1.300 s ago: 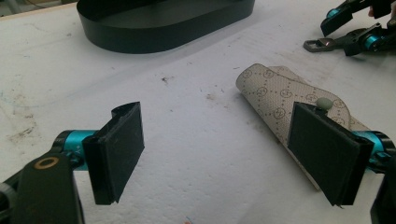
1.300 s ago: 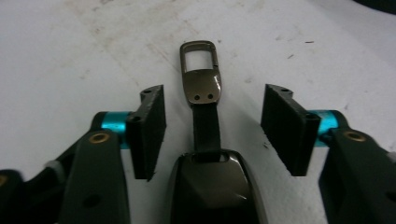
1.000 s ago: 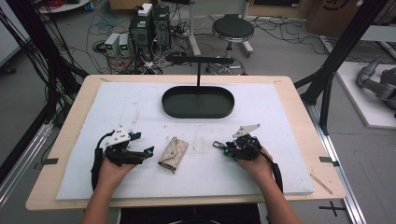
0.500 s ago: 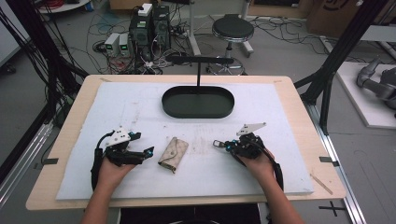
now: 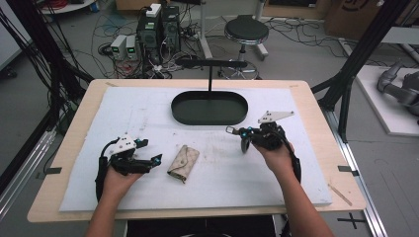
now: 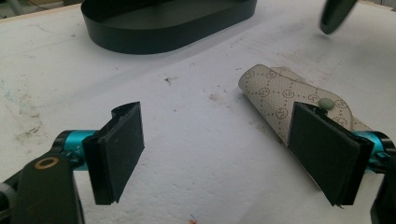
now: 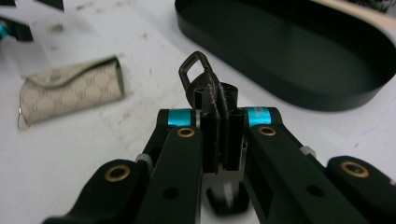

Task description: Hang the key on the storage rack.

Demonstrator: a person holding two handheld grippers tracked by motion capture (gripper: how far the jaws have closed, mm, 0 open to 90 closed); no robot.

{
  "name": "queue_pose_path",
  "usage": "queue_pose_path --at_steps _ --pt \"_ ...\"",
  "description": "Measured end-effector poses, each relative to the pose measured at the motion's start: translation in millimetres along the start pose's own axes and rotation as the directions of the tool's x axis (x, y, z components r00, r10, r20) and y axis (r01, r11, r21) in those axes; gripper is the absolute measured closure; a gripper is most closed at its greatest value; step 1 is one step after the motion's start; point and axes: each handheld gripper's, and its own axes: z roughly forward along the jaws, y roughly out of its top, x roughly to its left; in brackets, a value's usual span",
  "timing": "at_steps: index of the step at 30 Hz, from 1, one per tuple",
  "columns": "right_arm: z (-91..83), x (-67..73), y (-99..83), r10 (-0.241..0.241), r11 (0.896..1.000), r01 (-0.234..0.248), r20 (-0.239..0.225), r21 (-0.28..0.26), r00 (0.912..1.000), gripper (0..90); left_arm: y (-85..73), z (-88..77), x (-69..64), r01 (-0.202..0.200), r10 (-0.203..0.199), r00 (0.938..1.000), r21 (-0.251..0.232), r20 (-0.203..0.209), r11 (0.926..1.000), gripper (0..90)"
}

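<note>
With my right gripper clenched on a dark strap with a metal ring and my left gripper released beside the patterned key pouch on the table, I judge pickup done; next, carry to the black oval tray.

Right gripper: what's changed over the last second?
The right gripper has closed its jaws on a small dark object with a loop and lifted it off the mat. The left gripper, open, the patterned pouch and the black tray stayed put.

Interlocking double-G monogram pattern on the beige pouch
</note>
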Motion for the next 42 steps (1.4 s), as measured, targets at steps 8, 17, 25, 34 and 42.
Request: queue_pose_path --at_steps 8,17,25,34,42 --pt "-5.5 -13.9 34.0 0.011 0.997 -0.011 0.001 -0.072 0.9999 89.6 0.4 -0.3 -0.1 -0.001 0.001 1.0 0.001 0.002 1.0 18.7" --pt "-0.7 -27.0 73.4 0.008 0.996 -0.007 0.015 -0.094 0.9998 89.7 0.7 -0.5 0.1 0.001 -0.001 1.0 -0.003 0.001 1.0 18.7" --pt "10.4 -41.5 102.1 0.041 0.992 -0.037 0.038 -0.118 0.9984 89.7 0.9 0.2 -0.1 -0.003 0.003 1.0 -0.004 0.005 1.0 18.7" --pt "24.8 -56.5 131.8 0.056 0.992 -0.047 0.076 -0.12 0.9955 89.7 1.0 0.7 -0.5 0.0 0.0 1.0 -0.003 0.008 1.0 18.8" --pt "40.4 -69.1 145.8 0.081 0.992 -0.072 0.096 -0.101 0.992 89.7 0.6 1.4 0.3 0.001 -0.001 1.0 -0.007 0.008 1.0 18.8"
